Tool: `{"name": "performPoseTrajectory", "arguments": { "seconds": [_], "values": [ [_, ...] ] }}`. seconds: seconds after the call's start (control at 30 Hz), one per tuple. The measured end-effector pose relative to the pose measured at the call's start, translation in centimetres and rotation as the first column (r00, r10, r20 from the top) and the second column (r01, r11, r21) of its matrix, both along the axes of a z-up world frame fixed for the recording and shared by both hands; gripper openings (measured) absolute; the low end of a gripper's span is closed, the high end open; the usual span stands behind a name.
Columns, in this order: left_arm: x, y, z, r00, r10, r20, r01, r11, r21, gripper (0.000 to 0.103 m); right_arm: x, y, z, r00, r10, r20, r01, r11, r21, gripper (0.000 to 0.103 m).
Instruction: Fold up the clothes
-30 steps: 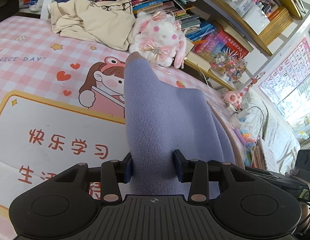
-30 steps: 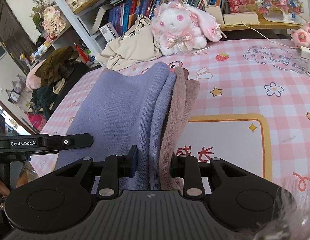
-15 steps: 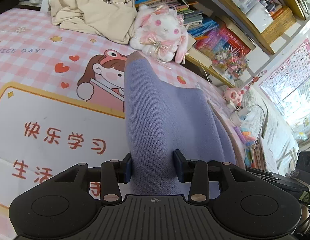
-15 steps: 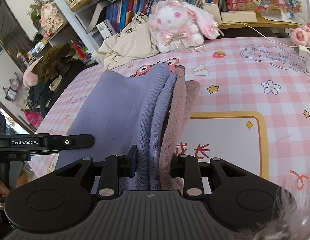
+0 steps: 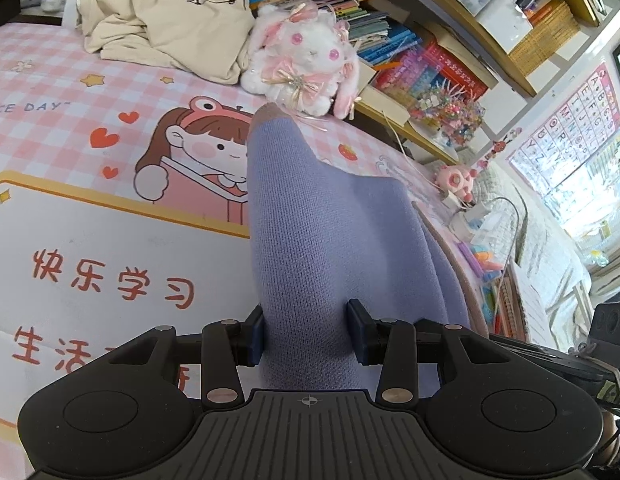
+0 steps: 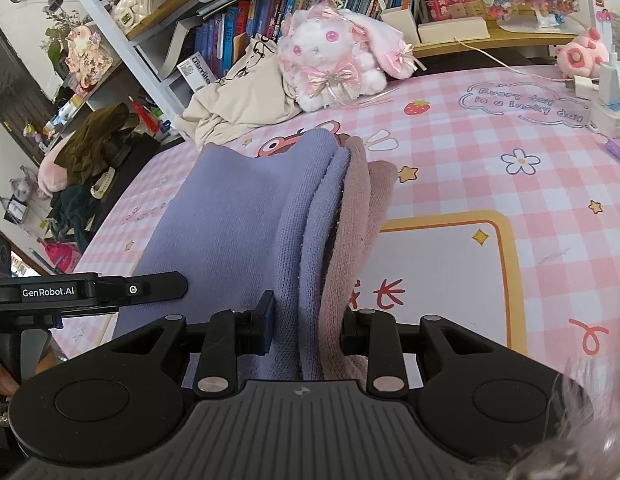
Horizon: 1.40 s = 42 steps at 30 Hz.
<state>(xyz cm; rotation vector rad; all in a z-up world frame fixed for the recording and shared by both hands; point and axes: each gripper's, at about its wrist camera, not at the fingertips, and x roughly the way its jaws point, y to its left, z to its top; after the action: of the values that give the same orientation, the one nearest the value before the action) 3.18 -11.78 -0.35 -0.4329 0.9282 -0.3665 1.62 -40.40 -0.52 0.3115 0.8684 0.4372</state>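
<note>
Jaws of both grippers clamp the folded purple-and-mauve garment (image 6: 310, 216) mid-carry; next, lower it flat, plush rabbit (image 6: 334, 60) at 12 o'clock.

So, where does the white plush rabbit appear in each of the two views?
Left wrist view: the white plush rabbit sits at upper centre, right of the beige garment, under the bookshelf.
Right wrist view: the rabbit is at upper centre, again right of the beige garment.
Shared landmark: the purple garment leading up towards it.
</note>
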Motion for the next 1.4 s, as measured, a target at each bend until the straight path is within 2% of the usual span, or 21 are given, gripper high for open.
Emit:
{"name": "performPoseTrajectory", "arguments": {
  "seconds": [0.27,0.63,0.9,1.1,1.4],
  "values": [
    [0.9,1.9,-0.4,0.999,-0.039,0.019,0.040,0.999,-0.032,0.040,-0.2,1.9,0.5,0.999,-0.053,0.011,0.054,0.998,-0.020,0.027],
    [3.2,12.3,-0.2,0.998,-0.056,0.013,0.057,0.996,-0.071,0.040,0.8,12.6,1.0,0.996,-0.081,0.029,0.082,0.996,-0.030,0.027],
    [7.1,18.7,-0.2,0.996,-0.087,0.013,0.088,0.991,-0.099,0.039,4.4,18.7,0.9,0.994,-0.101,0.029,0.102,0.995,-0.013,0.027],
    [10.7,20.5,-0.9,0.995,-0.097,-0.002,0.096,0.987,-0.131,0.039,7.7,21.0,1.1,0.994,-0.108,0.027,0.109,0.993,-0.039,0.027],
    [14.1,20.6,-2.5,0.998,-0.058,-0.040,0.050,0.982,-0.182,0.039,12.1,20.8,0.6,0.996,-0.086,0.017,0.086,0.995,-0.057,0.027]
  ]
}}
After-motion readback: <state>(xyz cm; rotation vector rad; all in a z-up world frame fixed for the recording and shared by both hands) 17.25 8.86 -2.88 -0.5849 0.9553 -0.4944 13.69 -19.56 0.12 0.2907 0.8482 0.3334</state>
